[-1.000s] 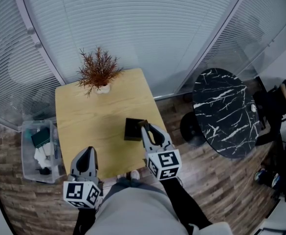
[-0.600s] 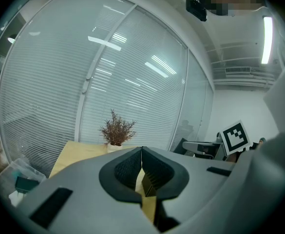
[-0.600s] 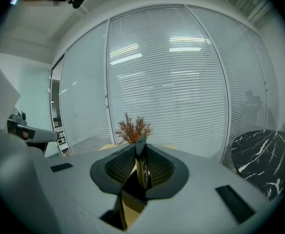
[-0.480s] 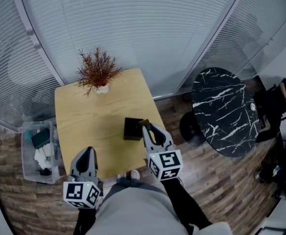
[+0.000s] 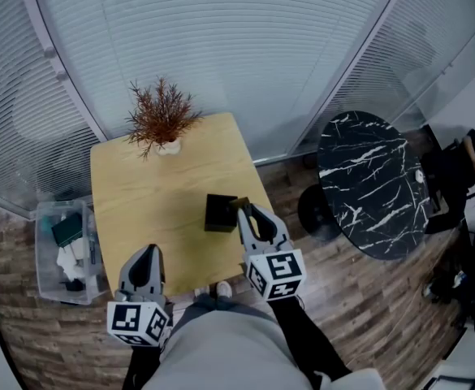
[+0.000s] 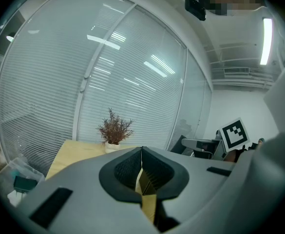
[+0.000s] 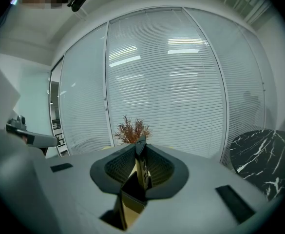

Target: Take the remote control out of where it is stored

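the remote control (image 7: pixel 141 165), a slim dark bar, sits clamped edge-on between the fingers (image 7: pixel 114 167) of the right gripper (image 5: pixel 243 210), at the right side of a black box (image 5: pixel 218 214) on the wooden surface (image 5: pixel 140 193). nothing has visibly shifted since a second ago. from the head view only its tip shows, and whether it touches the box is unclear. the left gripper (image 5: pixel 145 254) hovers at the near edge, fingers pressed together on nothing. a dry potted plant (image 5: pixel 162 120) stands at the far edge.
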A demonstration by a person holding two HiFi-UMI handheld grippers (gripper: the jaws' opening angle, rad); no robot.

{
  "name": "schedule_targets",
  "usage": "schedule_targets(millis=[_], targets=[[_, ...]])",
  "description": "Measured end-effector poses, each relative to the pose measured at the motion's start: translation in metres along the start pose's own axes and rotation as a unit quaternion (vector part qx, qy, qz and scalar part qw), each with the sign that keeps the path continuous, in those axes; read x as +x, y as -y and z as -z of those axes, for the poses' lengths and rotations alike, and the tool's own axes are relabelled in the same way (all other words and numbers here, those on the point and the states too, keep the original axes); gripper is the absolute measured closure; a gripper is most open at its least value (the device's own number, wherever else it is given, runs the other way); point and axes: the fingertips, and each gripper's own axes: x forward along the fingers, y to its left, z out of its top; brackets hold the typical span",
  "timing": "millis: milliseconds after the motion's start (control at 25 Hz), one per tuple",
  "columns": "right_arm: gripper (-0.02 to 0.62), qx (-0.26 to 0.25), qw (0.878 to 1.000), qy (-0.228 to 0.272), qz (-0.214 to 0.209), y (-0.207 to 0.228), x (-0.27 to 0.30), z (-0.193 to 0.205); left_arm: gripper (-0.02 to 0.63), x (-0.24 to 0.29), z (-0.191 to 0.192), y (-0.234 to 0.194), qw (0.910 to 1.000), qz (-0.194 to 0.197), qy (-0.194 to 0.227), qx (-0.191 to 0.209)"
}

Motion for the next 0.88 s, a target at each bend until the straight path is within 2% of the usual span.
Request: schedule_targets(millis=[880], targets=[[0.526,0.000,1.000,0.030,0.002,-0.003,-0.011,-0.018,0.597,-0.003,0.000,0.002,1.0000,0.004,-0.001,0.002]])
